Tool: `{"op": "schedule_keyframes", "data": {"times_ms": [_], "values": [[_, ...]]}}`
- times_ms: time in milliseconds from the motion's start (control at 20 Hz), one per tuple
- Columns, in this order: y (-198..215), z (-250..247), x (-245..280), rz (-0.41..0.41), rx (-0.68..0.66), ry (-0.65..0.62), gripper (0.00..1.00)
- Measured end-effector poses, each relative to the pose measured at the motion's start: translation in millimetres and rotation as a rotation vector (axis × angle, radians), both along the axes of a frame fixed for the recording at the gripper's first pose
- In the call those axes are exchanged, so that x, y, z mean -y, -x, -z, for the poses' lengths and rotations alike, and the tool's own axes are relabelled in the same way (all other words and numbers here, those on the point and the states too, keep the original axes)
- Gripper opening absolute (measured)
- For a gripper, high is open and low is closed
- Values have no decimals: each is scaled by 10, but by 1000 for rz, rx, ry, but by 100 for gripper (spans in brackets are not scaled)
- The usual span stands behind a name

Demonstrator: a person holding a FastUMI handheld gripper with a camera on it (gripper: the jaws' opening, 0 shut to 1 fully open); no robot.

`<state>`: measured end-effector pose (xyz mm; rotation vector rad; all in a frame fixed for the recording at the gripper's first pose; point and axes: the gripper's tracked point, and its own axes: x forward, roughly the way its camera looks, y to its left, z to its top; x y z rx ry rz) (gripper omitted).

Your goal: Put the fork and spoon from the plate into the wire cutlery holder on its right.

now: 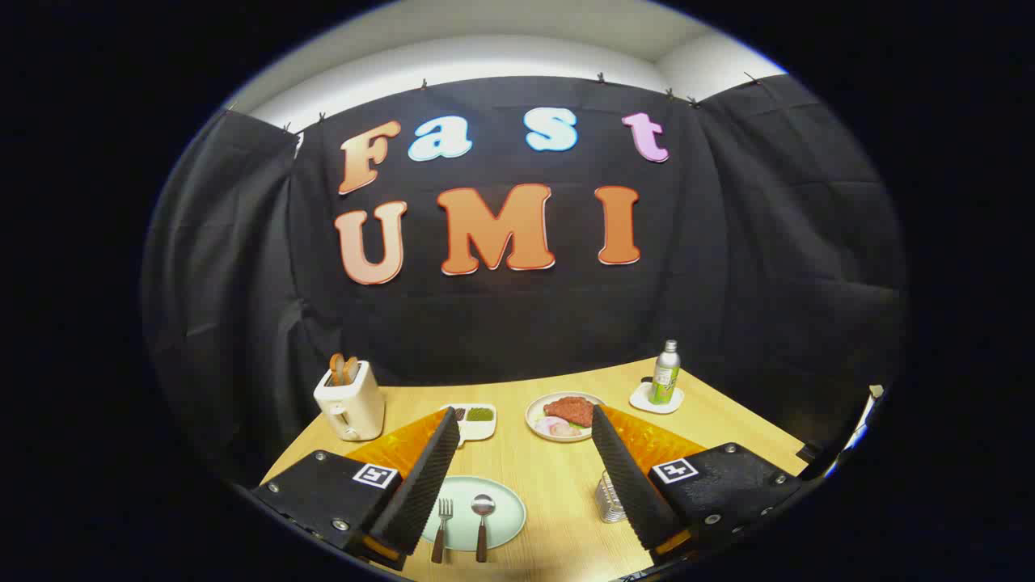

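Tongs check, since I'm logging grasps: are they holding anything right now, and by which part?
Nothing is held. The tongs are open, and the fork and spoon lie on the plate between the fingers, untouched.

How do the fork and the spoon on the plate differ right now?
The fork ends in tines, the spoon in a rounded bowl. The fork lies nearer the left finger, the spoon further right. Both have brown handles and lie side by side on the pale green plate, heads pointing away, between the open gripper's fingers.
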<state>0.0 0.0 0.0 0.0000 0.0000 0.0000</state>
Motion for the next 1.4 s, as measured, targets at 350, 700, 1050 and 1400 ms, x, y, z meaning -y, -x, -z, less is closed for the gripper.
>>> {"op": "schedule_keyframes", "data": {"times_ms": [350,700,1050,1400], "values": [[-31,97,-161,-57,-32,30,98],[-21,187,-166,-61,-48,25,98],[-29,289,-236,-70,-67,24,98],[-140,622,-357,-86,-128,52,99]]}}
